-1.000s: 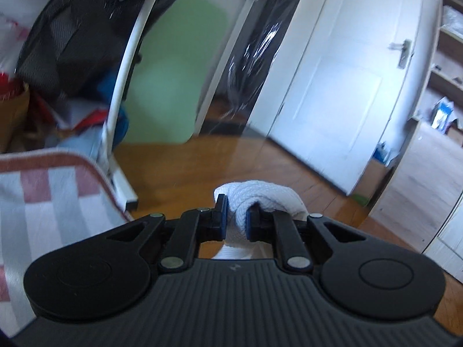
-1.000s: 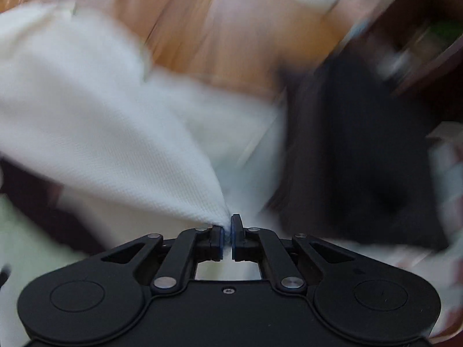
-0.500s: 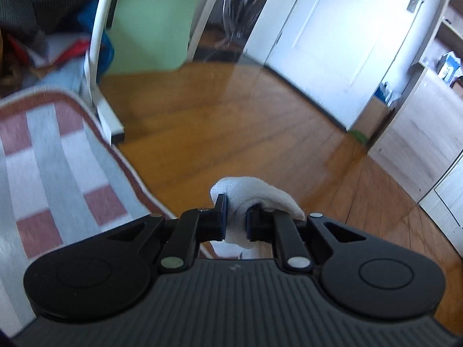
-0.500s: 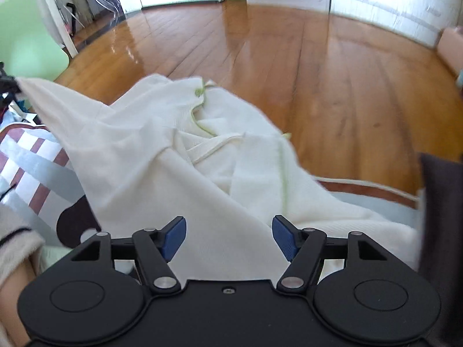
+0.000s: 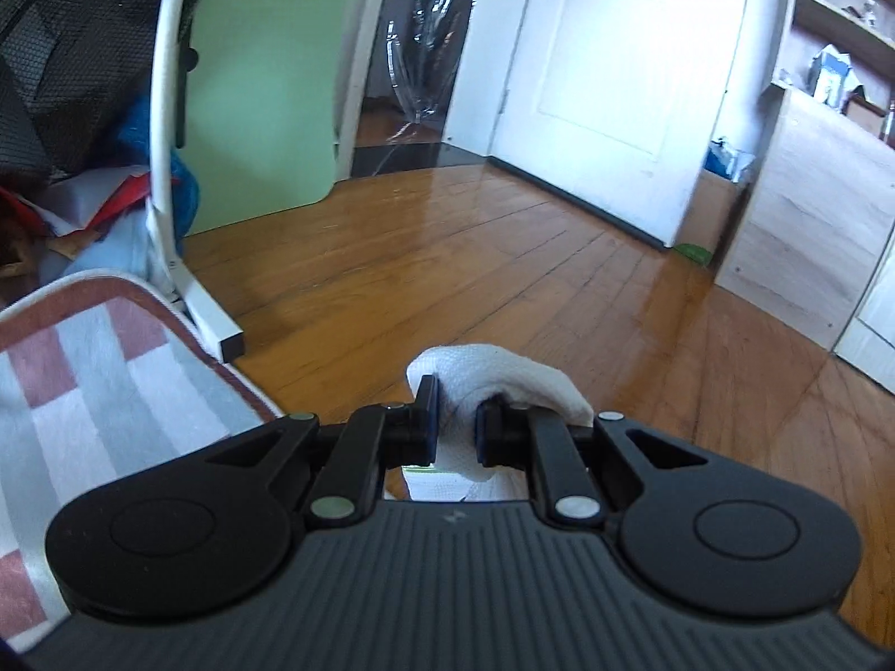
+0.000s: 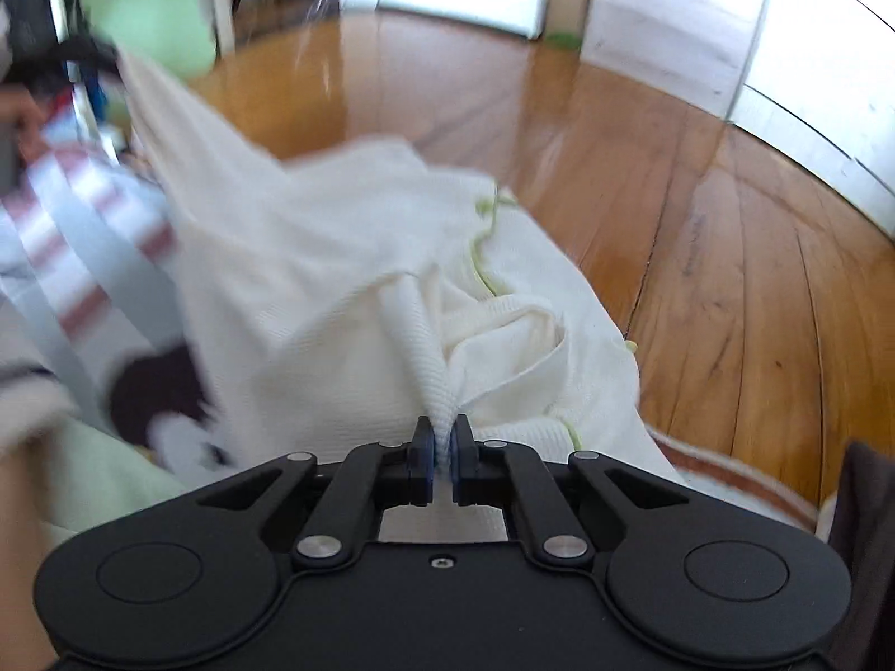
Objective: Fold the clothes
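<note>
Both grippers I hold are clamped on the same white garment [image 6: 335, 291]. Left gripper [image 5: 454, 425]: its blue-padded jaws stand nearly together with a bunched fold of the white knit fabric pinched between them; the fold bulges up and over the right finger, and more cloth hangs below the jaws. Right gripper [image 6: 441, 447]: its jaws have just been closing and now press on a narrow ribbed ridge of the garment, which rises out of the gap and fans away from the fingertips.

In the right wrist view, the garment spreads from the jaws toward the upper left, where one edge is drawn up taut. A thin yellow-green trim [image 6: 482, 246] runs along a seam near the middle folds. The cloth's lower right part lies over the edge of a striped blanket [image 6: 72, 235] in red, white and grey; this view is motion-blurred, so I cannot tell exactly where the fabric rests and where it hangs free.

In the left wrist view, the same blanket [image 5: 84, 369] occupies the lower left. Beyond it lies the wooden floor [image 5: 503, 257], with a white door [image 5: 615, 72] at the back and a white curved frame [image 5: 162, 128] beside a green panel [image 5: 268, 67].
</note>
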Demonstrator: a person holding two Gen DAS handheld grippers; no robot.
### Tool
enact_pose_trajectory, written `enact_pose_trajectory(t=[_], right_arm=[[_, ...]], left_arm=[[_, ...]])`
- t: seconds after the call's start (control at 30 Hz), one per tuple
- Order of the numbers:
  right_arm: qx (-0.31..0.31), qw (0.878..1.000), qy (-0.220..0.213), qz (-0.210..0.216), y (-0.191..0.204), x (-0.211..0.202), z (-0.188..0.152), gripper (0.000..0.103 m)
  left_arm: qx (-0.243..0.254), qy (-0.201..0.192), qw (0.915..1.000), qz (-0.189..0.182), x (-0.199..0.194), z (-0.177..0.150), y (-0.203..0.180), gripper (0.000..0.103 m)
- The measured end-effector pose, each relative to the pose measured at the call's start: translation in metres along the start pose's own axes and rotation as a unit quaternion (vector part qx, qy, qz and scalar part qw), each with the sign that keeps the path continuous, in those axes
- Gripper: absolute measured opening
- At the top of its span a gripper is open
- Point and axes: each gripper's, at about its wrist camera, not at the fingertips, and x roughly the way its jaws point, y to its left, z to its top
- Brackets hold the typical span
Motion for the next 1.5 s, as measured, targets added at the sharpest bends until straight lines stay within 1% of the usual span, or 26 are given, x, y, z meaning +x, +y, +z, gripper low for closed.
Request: enact_pose_trajectory(t=[0.13, 0.2, 0.27, 0.33, 0.43, 0.5, 0.53, 0.57, 0.6, 0.63, 0.67, 0.73, 0.83, 0.87, 0.93, 1.0, 1.03, 1.07, 1.13, 1.17, 1.2, 1.27, 1.3, 1.33, 1.43, 1.5], right_arm=[[0.017, 0.999, 0.021, -0.021, 0.002, -0.042, -0.025, 0.003], [0.061, 0.997, 0.038, 0.020, -0.010, -0.062, -0.037, 0.003], [0.116, 0.987, 0.061, 0.092, -0.023, -0.074, -0.053, 0.003], [0.156, 0.975, 0.087, 0.135, -0.030, -0.075, -0.069, 0.003], [0.156, 0.968, 0.130, 0.146, -0.026, -0.065, -0.081, 0.003], [0.146, 0.963, 0.151, 0.172, -0.026, -0.057, -0.080, 0.004], [0.140, 0.960, 0.157, 0.182, -0.025, -0.053, -0.078, 0.005], [0.133, 0.963, 0.157, 0.177, -0.024, -0.049, -0.074, 0.008], [0.126, 0.966, 0.150, 0.167, -0.022, -0.045, -0.070, 0.015], [0.121, 0.970, 0.140, 0.161, -0.022, -0.042, -0.065, 0.024], [0.120, 0.971, 0.129, 0.159, -0.021, -0.036, -0.060, 0.044], [0.142, 0.969, 0.113, 0.168, -0.024, -0.017, -0.050, 0.058], [0.196, 0.952, 0.128, 0.200, -0.033, 0.027, -0.037, 0.060], [0.212, 0.944, 0.139, 0.210, -0.034, 0.045, -0.034, 0.060], [0.235, 0.936, 0.157, 0.209, -0.033, 0.076, -0.032, 0.060], [0.244, 0.939, 0.145, 0.194, -0.028, 0.095, -0.031, 0.060], [0.237, 0.943, 0.130, 0.195, -0.024, 0.098, -0.029, 0.045], [0.220, 0.945, 0.115, 0.214, -0.017, 0.095, -0.025, 0.003], [0.188, 0.938, 0.100, 0.273, -0.003, 0.081, -0.019, 0.004], [0.178, 0.930, 0.091, 0.309, 0.003, 0.072, -0.017, 0.004], [0.177, 0.915, 0.086, 0.352, 0.008, 0.060, -0.017, 0.004], [0.163, 0.886, 0.104, 0.421, 0.021, 0.042, -0.017, 0.004], [0.143, 0.879, 0.127, 0.437, 0.031, 0.037, -0.018, 0.004], [0.124, 0.876, 0.151, 0.440, 0.041, 0.033, -0.019, 0.004], [0.095, 0.883, 0.188, 0.418, 0.053, 0.033, -0.025, 0.005], [0.109, 0.876, 0.207, 0.422, 0.048, 0.038, -0.025, 0.009]], left_arm=[[-0.022, -0.001, 0.9996, 0.019, 0.000, 0.000, 0.011, 0.012], [-0.049, 0.003, 0.9983, 0.031, -0.001, 0.001, 0.025, 0.012], [-0.079, 0.015, 0.9961, 0.038, 0.000, 0.002, 0.038, 0.012], [-0.096, 0.035, 0.9937, 0.045, 0.006, 0.000, 0.046, 0.012], [-0.115, 0.063, 0.9894, 0.063, 0.015, -0.005, 0.052, 0.014], [-0.133, 0.083, 0.9852, 0.070, 0.019, -0.008, 0.056, 0.019], [-0.143, 0.088, 0.9834, 0.068, 0.020, -0.009, 0.058, 0.028], [-0.151, 0.088, 0.9824, 0.065, 0.019, -0.010, 0.059, 0.041], [-0.152, 0.080, 0.9833, 0.061, 0.016, -0.009, 0.058, 0.046], [-0.147, 0.068, 0.9850, 0.059, 0.011, -0.006, 0.055, 0.050], [-0.138, 0.056, 0.9871, 0.058, 0.006, -0.003, 0.051, 0.053], [-0.109, 0.033, 0.9919, 0.056, -0.003, 0.003, 0.040, 0.060], [-0.054, 0.043, 0.9976, 0.009, -0.001, 0.002, 0.018, 0.060], [-0.040, 0.067, 0.9968, -0.015, 0.004, -0.002, 0.010, 0.060], [-0.024, 0.125, 0.9898, -0.064, 0.018, -0.013, -0.005, 0.060], [-0.022, 0.180, 0.9787, -0.097, 0.031, -0.029, -0.020, 0.060], [-0.018, 0.203, 0.9729, -0.109, 0.036, -0.037, -0.027, 0.059], [-0.012, 0.223, 0.9676, -0.118, 0.040, -0.044, -0.035, 0.059], [0.009, 0.245, 0.9611, -0.127, 0.045, -0.054, -0.047, 0.059], [0.021, 0.250, 0.9596, -0.128, 0.045, -0.057, -0.051, 0.059], [0.032, 0.254, 0.9579, -0.129, 0.046, -0.059, -0.056, 0.059], [0.042, 0.263, 0.9542, -0.136, 0.048, -0.061, -0.061, 0.059], [0.043, 0.268, 0.9520, -0.141, 0.049, -0.061, -0.063, 0.060], [0.042, 0.275, 0.9495, -0.145, 0.051, -0.061, -0.063, 0.060], [0.045, 0.291, 0.9441, -0.149, 0.054, -0.065, -0.067, 0.060], [0.062, 0.292, 0.9447, -0.136, 0.056, -0.067, -0.072, 0.060]])
